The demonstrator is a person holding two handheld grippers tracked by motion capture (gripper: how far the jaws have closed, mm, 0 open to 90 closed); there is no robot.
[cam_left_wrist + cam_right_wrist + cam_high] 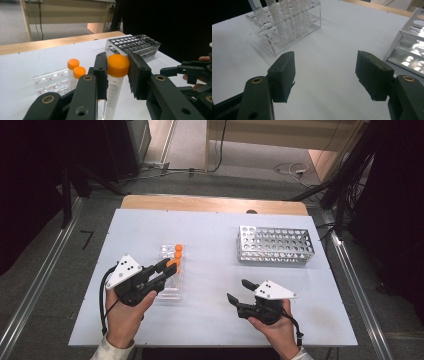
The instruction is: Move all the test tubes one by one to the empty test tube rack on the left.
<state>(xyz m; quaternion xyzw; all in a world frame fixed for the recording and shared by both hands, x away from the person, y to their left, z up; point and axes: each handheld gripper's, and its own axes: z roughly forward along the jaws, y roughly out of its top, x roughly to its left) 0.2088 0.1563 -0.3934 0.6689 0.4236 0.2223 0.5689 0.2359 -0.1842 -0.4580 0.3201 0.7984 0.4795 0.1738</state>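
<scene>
My left gripper (117, 72) is shut on the orange cap of a clear graduated tube (113, 95), which stands upright between the jaws. Whether its lower end is still in the rack is hidden. In the high view the left gripper (170, 265) reaches over the clear plastic rack (169, 287) from the left. Two more orange-capped tubes (76, 68) stand in that rack (47, 81) just beyond. My right gripper (239, 291) is open above bare table at the front right, with nothing between its pads (283, 72). In its view the clear rack (284, 35) with several tubes lies ahead to the left.
A metal rack with many round holes (274, 245) stands at the back right of the white table top (215, 235); it also shows as the metal rack (135, 45) and metal rack (409, 42). A wooden edge (215, 204) runs along the far side.
</scene>
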